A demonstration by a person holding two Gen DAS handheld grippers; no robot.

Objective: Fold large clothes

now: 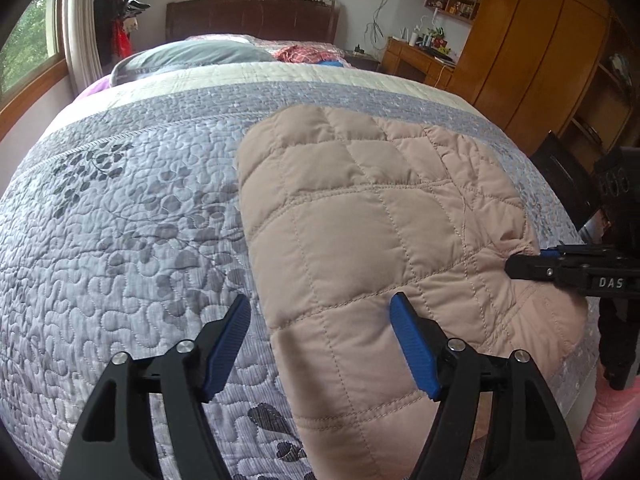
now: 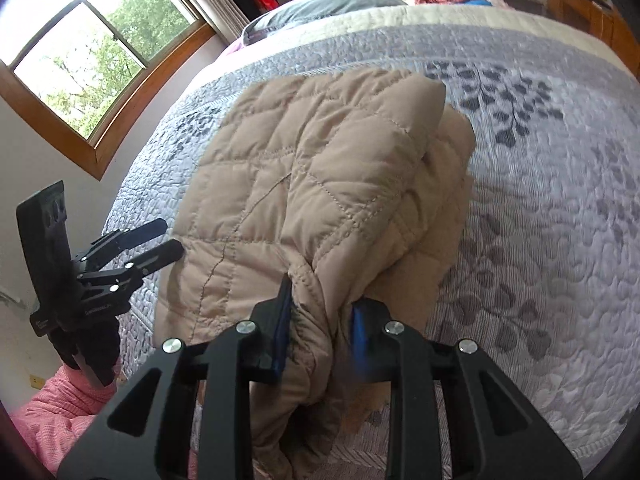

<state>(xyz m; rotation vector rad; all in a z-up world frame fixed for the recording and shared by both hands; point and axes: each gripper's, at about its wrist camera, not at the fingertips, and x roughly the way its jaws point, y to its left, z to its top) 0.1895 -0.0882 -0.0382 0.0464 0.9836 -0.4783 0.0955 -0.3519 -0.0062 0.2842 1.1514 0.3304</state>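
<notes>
Bed quilt (image 1: 120,220): slippery base; folded stack may slide. Tan quilted jacket (image 1: 360,220): lies on quilt, 1 bunched edge lifted; may unfold. Right gripper (image 2: 320,312): clamped on edge; thin bite may slip. Left gripper (image 1: 320,340): apart, empty.

Open quilt (image 1: 120,220) left of the bulky jacket (image 1: 360,208).

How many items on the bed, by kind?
Tan quilted padded jacket: 1
Grey pillow: 1
Red checked cloth: 1
Small blue item beside it, kind unclear: 1
Total: 4
</notes>
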